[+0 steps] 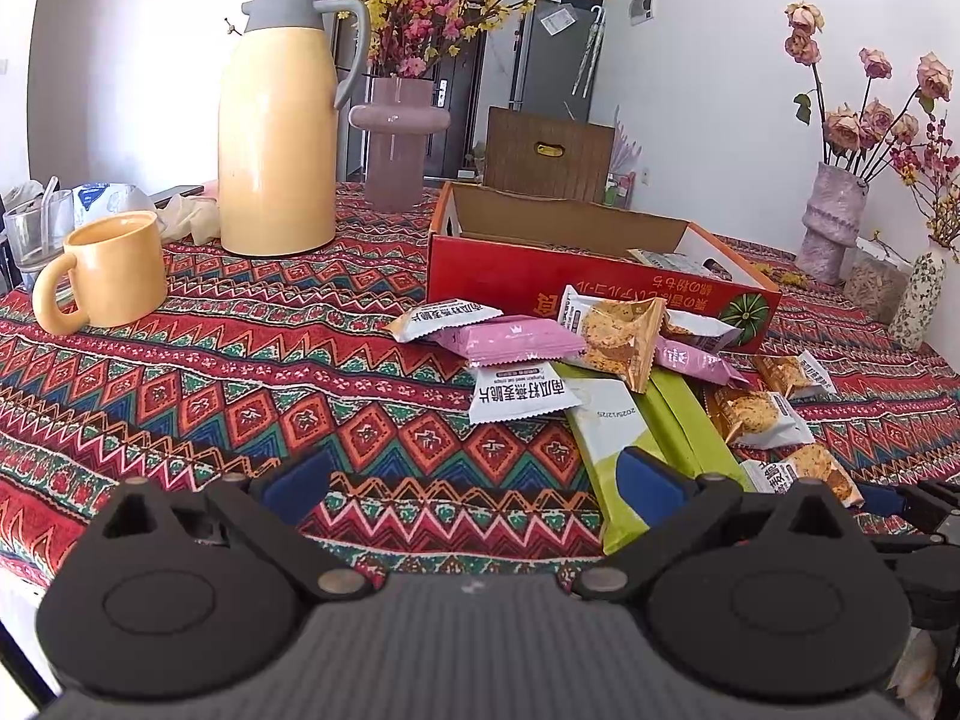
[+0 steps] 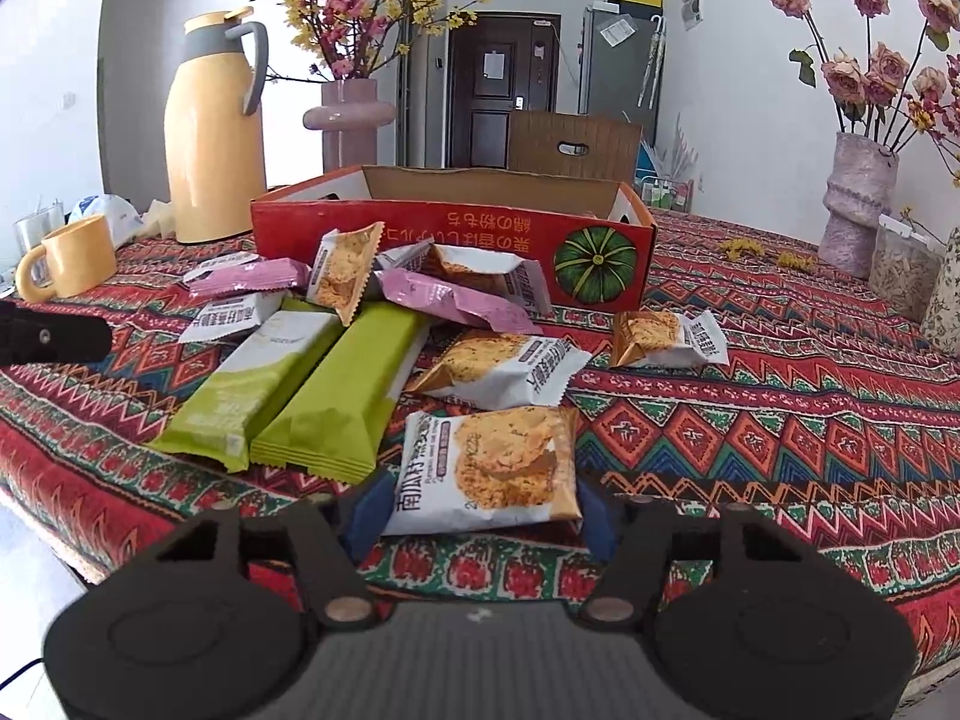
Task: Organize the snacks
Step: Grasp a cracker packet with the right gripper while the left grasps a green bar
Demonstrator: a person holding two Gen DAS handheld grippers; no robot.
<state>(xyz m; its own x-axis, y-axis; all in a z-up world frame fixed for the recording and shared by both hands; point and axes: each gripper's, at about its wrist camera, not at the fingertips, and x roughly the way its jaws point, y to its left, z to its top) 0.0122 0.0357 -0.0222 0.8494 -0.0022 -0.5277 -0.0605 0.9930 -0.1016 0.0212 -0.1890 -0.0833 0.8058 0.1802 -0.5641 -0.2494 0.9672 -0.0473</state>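
Note:
A pile of snack packets lies in front of a red cardboard box [image 1: 540,276] [image 2: 456,228]. It holds two green bars [image 2: 336,402] [image 1: 606,456], pink packets [image 1: 510,339] [image 2: 456,300] and several white oat-crisp packets [image 1: 519,390]. My left gripper [image 1: 474,480] is open over the tablecloth, its right finger [image 1: 651,480] over a green bar. My right gripper [image 2: 480,510] has its jaws on both sides of the nearest oat-crisp packet [image 2: 486,468]; I cannot tell whether they press it.
A yellow thermos jug [image 1: 276,120] [image 2: 210,132] and yellow mug [image 1: 108,267] [image 2: 69,258] stand at the left. A pink vase [image 1: 399,138] with flowers is behind. More vases [image 2: 858,204] stand at the right. The table's near edge lies just below both grippers.

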